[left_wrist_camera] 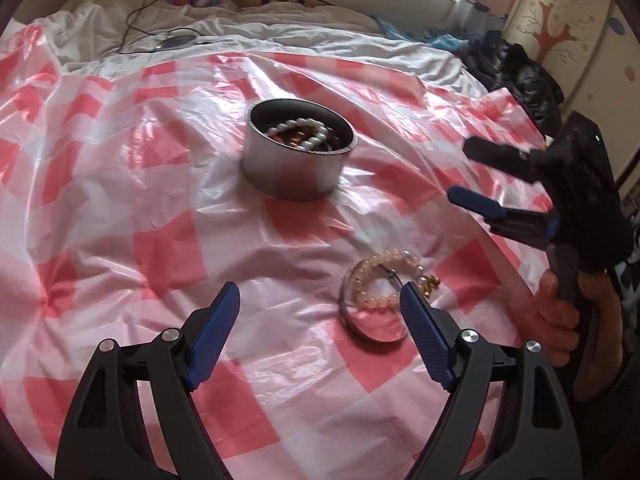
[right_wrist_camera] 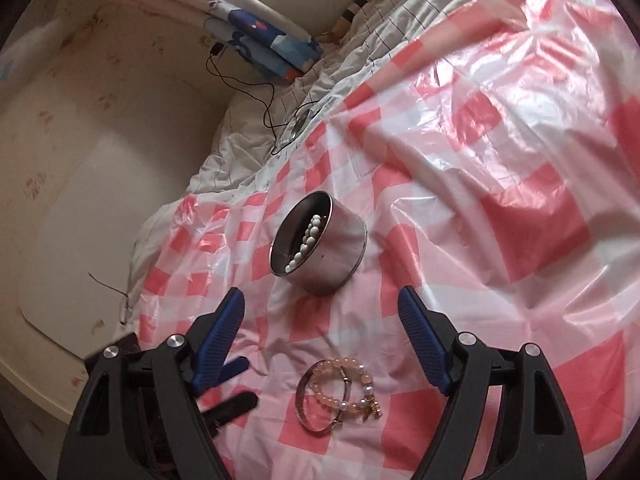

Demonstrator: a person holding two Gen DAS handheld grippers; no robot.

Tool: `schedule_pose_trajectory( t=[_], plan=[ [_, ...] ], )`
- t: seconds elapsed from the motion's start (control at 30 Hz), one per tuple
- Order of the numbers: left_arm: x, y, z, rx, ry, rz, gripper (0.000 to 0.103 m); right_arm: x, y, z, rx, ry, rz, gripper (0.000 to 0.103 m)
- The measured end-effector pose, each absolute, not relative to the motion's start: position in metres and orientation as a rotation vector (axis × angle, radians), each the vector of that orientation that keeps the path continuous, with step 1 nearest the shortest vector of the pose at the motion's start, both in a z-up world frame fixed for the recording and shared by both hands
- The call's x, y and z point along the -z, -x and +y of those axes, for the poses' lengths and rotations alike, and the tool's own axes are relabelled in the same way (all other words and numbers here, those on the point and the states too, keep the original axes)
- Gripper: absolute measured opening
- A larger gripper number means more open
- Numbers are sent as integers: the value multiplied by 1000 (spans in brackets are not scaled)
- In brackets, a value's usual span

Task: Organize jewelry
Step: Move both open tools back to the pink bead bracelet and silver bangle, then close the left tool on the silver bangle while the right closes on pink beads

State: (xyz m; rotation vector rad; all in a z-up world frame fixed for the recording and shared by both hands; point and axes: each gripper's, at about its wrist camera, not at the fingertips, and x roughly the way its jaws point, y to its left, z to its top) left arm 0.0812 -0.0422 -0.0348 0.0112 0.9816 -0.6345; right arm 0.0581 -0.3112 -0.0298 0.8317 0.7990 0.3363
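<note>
A round metal tin [left_wrist_camera: 296,160] stands on the pink checked plastic sheet [left_wrist_camera: 120,200] and holds a white bead bracelet [left_wrist_camera: 304,132] and darker beads. The tin also shows in the right wrist view [right_wrist_camera: 340,248], with the white beads [right_wrist_camera: 306,240] inside. A peach bead bracelet [left_wrist_camera: 380,276] lies across a metal bangle [left_wrist_camera: 360,320] on the sheet, nearer than the tin; both show in the right wrist view, bracelet [right_wrist_camera: 340,376] and bangle [right_wrist_camera: 308,412]. My left gripper [left_wrist_camera: 320,312] is open and empty, just left of them. My right gripper [right_wrist_camera: 320,308] is open and empty above them, and it also shows in the left wrist view [left_wrist_camera: 460,168].
The sheet covers a bed with a white quilt [left_wrist_camera: 280,36]. A black cable and a round dark device [left_wrist_camera: 176,42] lie on the quilt behind the tin. Folded blue bedding [right_wrist_camera: 264,48] sits at the bed's head. Dark clothes [left_wrist_camera: 520,76] are heaped at the far right.
</note>
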Motion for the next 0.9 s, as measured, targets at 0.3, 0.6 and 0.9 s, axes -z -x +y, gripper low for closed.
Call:
schedule_pose_trajectory(
  t=[0.3, 0.6, 0.9],
  plan=[
    [51, -68, -65, 609, -221, 993, 67, 26, -64, -295, -426, -760, 859, 76],
    [55, -78, -59, 555, -227, 989, 66, 34, -66, -249, -354, -393, 1010, 76],
    [52, -82, -50, 447, -335, 962, 56, 53, -57, -217, -133, 121, 1063, 72]
  ],
)
